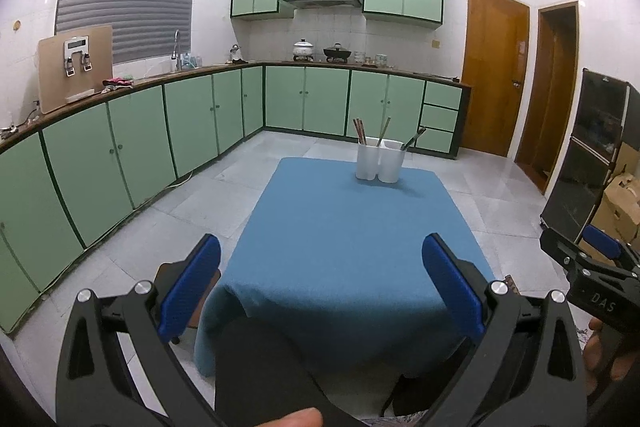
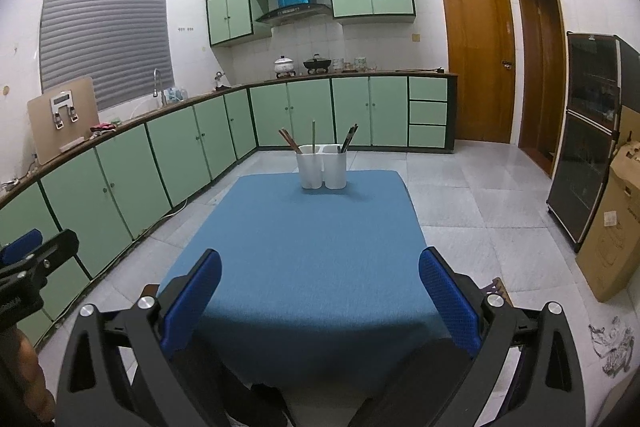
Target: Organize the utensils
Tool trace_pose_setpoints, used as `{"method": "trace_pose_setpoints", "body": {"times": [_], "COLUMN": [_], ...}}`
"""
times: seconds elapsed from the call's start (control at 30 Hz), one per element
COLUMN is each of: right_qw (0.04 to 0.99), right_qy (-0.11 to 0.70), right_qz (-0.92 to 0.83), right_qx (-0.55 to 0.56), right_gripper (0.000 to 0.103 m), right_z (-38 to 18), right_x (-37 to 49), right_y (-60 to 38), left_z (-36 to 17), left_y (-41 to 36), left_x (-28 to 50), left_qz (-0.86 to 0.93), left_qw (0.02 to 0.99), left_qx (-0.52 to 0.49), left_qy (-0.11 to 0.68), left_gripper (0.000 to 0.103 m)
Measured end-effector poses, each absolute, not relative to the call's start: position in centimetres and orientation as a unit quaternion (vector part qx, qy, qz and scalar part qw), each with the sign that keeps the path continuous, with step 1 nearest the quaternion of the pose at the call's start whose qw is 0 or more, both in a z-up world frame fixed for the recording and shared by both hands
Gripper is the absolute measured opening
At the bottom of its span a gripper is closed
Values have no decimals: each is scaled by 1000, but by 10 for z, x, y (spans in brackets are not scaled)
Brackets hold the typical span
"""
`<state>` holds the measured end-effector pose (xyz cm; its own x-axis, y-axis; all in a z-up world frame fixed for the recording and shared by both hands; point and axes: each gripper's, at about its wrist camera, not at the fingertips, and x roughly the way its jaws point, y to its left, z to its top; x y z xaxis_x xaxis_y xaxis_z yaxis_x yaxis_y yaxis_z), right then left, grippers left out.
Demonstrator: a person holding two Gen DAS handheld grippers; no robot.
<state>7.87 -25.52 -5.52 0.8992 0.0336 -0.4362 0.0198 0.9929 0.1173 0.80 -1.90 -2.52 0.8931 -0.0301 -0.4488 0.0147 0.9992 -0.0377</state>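
A white two-compartment utensil holder (image 1: 380, 161) (image 2: 322, 167) stands at the far end of a table under a blue cloth (image 1: 352, 239) (image 2: 304, 247). Chopsticks (image 1: 359, 131) (image 2: 290, 141) lean in its left compartment beside a single upright stick (image 2: 313, 133). Dark utensils (image 1: 414, 139) (image 2: 348, 138) lean in the right compartment. My left gripper (image 1: 320, 283) is open and empty above the near table edge. My right gripper (image 2: 320, 291) is open and empty too, level with the left one; it also shows in the left wrist view (image 1: 592, 259).
Green kitchen cabinets (image 1: 120, 155) run along the left and back walls under a counter with a sink tap (image 2: 158, 87), pots and a board. Wooden doors (image 2: 478, 55), a dark glass cabinet (image 2: 588, 131) and cardboard boxes (image 2: 612, 219) stand at the right. The floor is tiled.
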Motion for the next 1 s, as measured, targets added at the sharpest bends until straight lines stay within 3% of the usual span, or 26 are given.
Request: {"method": "trace_pose_setpoints", "body": {"times": [1.0], "right_qw": [975], "right_qy": [215], "right_qz": [-3], "right_qx": [53], "right_gripper": [97], "right_z": [-53], "right_x": [73], "right_y": [-257], "left_z": [-27], "left_y": [-19], "left_x": [2], "left_qz": [-29], "left_qw": [973], "left_qx": [-17], "left_qy": [227], "left_gripper": [98]}}
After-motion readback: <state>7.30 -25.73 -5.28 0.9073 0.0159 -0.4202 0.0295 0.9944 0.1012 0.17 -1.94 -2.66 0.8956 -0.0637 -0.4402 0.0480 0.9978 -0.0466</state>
